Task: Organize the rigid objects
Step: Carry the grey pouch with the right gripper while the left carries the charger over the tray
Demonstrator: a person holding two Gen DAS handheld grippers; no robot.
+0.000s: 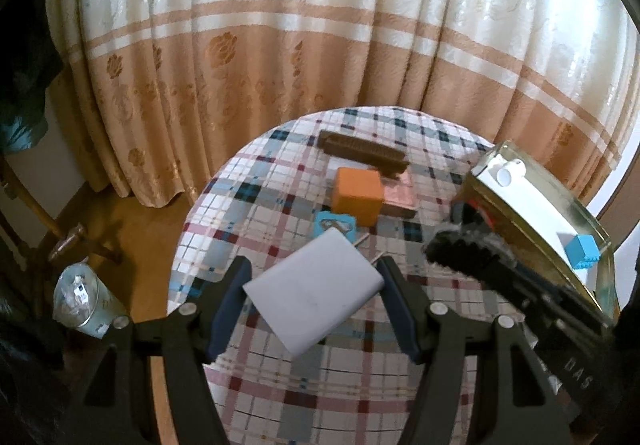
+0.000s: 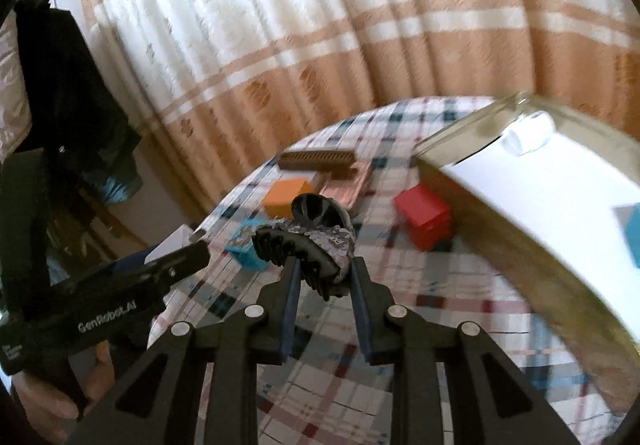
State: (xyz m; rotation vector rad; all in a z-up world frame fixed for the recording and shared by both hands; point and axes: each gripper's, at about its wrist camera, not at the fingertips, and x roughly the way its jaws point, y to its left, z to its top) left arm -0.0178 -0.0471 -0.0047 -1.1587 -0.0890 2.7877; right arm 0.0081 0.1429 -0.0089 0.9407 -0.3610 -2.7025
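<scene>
My left gripper (image 1: 314, 273) is shut on a white charger plug (image 1: 316, 291) and holds it tilted above the round plaid table (image 1: 280, 385). My right gripper (image 2: 322, 265) is shut on a dark hair clip (image 2: 308, 245) above the table; the clip also shows in the left wrist view (image 1: 460, 249). On the table lie an orange cube (image 1: 356, 195), a pink block (image 1: 400, 195), a brown comb (image 1: 360, 151), a small blue item (image 1: 334, 227) and a red cube (image 2: 424, 217). A clear box (image 1: 532, 205) at the right holds a blue cube (image 1: 582, 251) and a white piece (image 1: 506, 173).
A patterned cream and tan curtain (image 1: 280, 45) hangs behind the table. A foil-lined bin (image 1: 86, 297) stands on the floor at the left beside wooden chair legs (image 1: 68, 241). Dark clothing (image 2: 68, 85) hangs at the left.
</scene>
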